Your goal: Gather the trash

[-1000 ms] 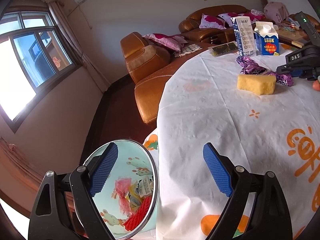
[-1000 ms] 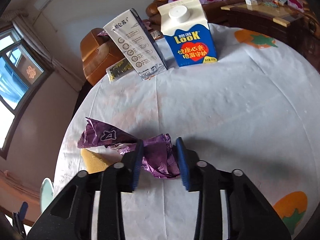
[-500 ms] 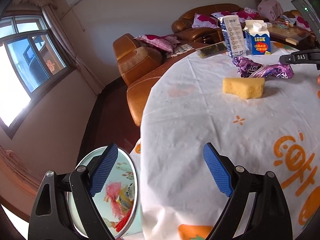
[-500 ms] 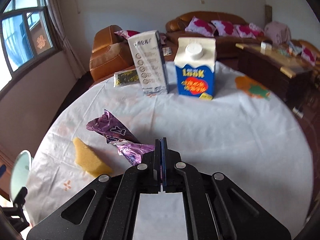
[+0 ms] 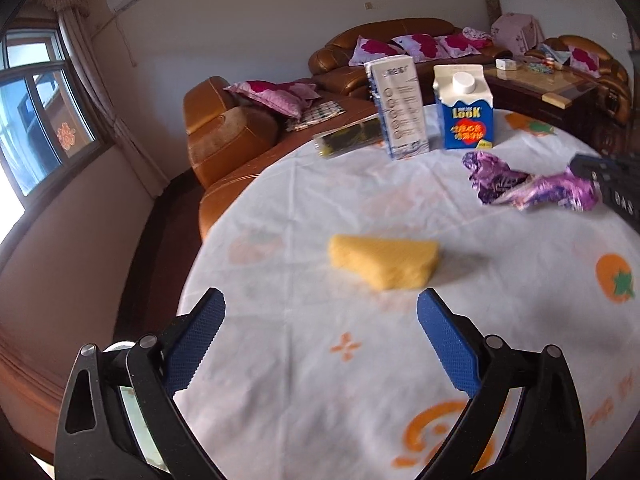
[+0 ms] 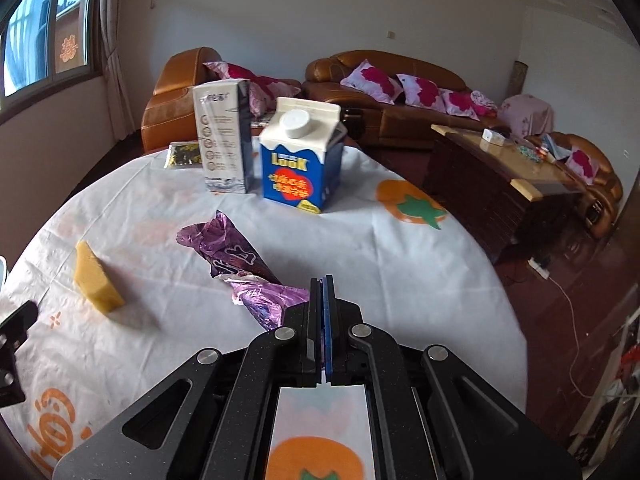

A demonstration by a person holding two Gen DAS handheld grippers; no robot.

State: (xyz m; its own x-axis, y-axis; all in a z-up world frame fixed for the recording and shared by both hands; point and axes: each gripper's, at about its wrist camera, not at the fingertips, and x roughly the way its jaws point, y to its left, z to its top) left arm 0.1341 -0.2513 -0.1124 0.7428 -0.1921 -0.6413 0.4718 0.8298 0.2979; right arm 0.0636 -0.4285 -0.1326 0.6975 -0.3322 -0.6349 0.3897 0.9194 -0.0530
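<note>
My right gripper (image 6: pixel 322 282) is shut on one end of a crumpled purple wrapper (image 6: pixel 240 258) and holds it just above the white tablecloth (image 6: pixel 400 248). The wrapper also shows in the left wrist view (image 5: pixel 528 188), beside the right gripper's tip (image 5: pixel 600 172). A yellow sponge wedge (image 5: pixel 384 260) lies on the cloth just ahead of my left gripper (image 5: pixel 320 316), which is open and empty. The sponge shows at the left in the right wrist view (image 6: pixel 98 280). The rim of a bin (image 5: pixel 136 412) peeks out behind my left finger.
A blue LOOK carton (image 6: pixel 300 156) and a tall white carton (image 6: pixel 224 136) stand at the table's far side, with a flat dark packet (image 6: pixel 182 155) beside them. Brown leather sofas (image 6: pixel 384 92) and a wooden coffee table (image 6: pixel 508 168) lie beyond the table edge.
My right gripper closed on the purple wrapper and lifted it. My left gripper swung from over the bin at the table edge towards the sponge.
</note>
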